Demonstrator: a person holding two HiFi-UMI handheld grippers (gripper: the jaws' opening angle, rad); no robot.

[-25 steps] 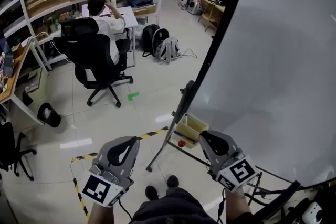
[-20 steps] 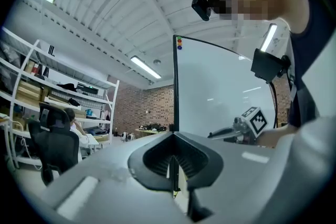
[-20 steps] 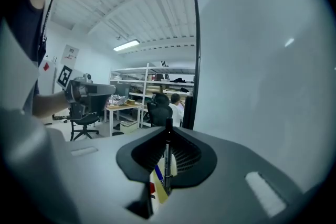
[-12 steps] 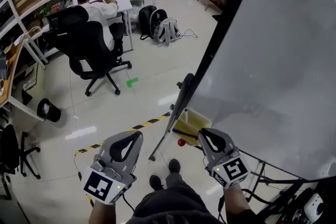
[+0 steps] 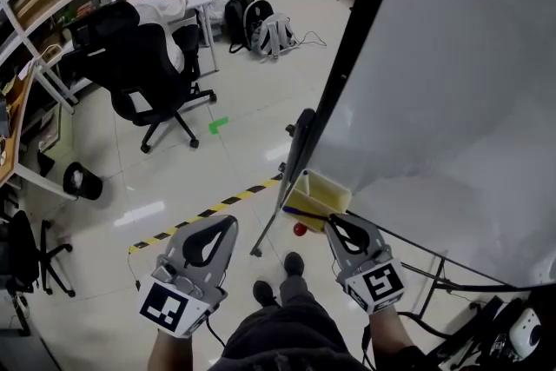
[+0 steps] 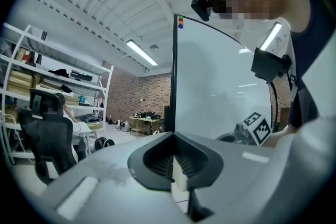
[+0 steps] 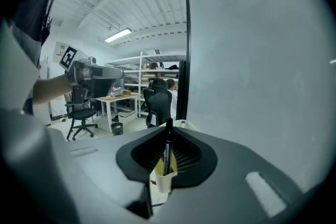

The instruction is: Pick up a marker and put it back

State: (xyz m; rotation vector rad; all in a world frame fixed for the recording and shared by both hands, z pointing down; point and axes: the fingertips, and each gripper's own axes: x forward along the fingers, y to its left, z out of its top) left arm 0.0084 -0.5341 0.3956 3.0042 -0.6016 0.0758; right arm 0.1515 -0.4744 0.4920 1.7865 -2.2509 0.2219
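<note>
As the right gripper (image 5: 337,226) sinks beside the whiteboard (image 5: 452,82), the head view tips down with it. The marker (image 5: 301,212) now shows in the lower middle of the frame, though it could not be made out there a second ago. It sticks out to the left of the gripper's tips, just over the near rim of the yellow tray (image 5: 334,187). The right gripper view shows the jaws drawn narrow and pinching the dark barrel crosswise, a grip that has not changed. The marker is therefore not yet released, and I judge that it need only settle into the tray before the jaws part. Lower left of centre, the left gripper (image 5: 228,223) has dropped slightly, its jaws together and holding nothing.
</note>
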